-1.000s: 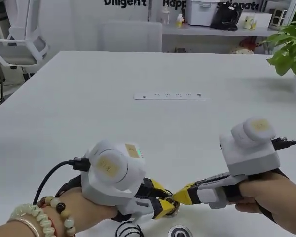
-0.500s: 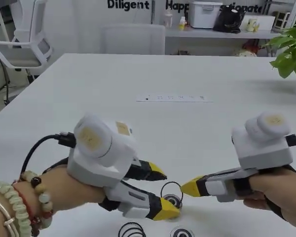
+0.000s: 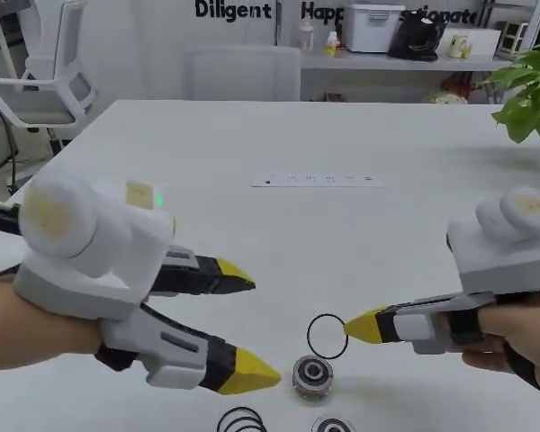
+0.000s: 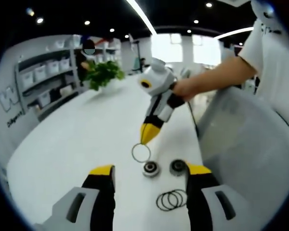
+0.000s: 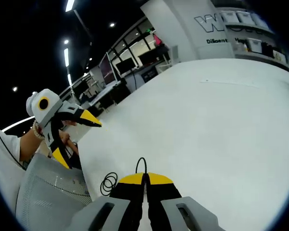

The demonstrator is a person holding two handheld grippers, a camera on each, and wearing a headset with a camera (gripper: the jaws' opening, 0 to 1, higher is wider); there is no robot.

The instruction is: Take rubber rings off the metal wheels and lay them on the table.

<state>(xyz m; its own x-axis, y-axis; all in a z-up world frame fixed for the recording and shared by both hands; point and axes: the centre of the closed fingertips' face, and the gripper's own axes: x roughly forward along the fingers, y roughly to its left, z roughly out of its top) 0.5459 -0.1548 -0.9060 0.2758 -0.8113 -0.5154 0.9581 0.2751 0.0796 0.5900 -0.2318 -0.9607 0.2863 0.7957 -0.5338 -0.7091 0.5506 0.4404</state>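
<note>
My right gripper (image 3: pixel 351 326) is shut on a thin black rubber ring (image 3: pixel 327 336), which hangs from its yellow tips just above the white table (image 3: pixel 279 234). Below the ring a bare metal wheel (image 3: pixel 312 374) stands on the table, and a second wheel (image 3: pixel 331 425) lies at the front edge of the head view. A small pile of loose black rings (image 3: pixel 241 420) lies left of that second wheel. My left gripper (image 3: pixel 249 328) is open, raised to the left of the wheel and holding nothing. In the left gripper view the held ring (image 4: pixel 141 153) hangs over both wheels (image 4: pixel 151 169).
A flush socket strip (image 3: pixel 310 180) sits in the middle of the table. A green plant (image 3: pixel 533 85) stands at the far right edge. Chairs (image 3: pixel 241 70) stand behind the far side, with shelves beyond. A person's sleeve and forearm appear in the left gripper view.
My left gripper has opened, let go of the wheel and drawn back up and to the left. My right gripper has pulled the ring off the wheel and lifted it slightly right.
</note>
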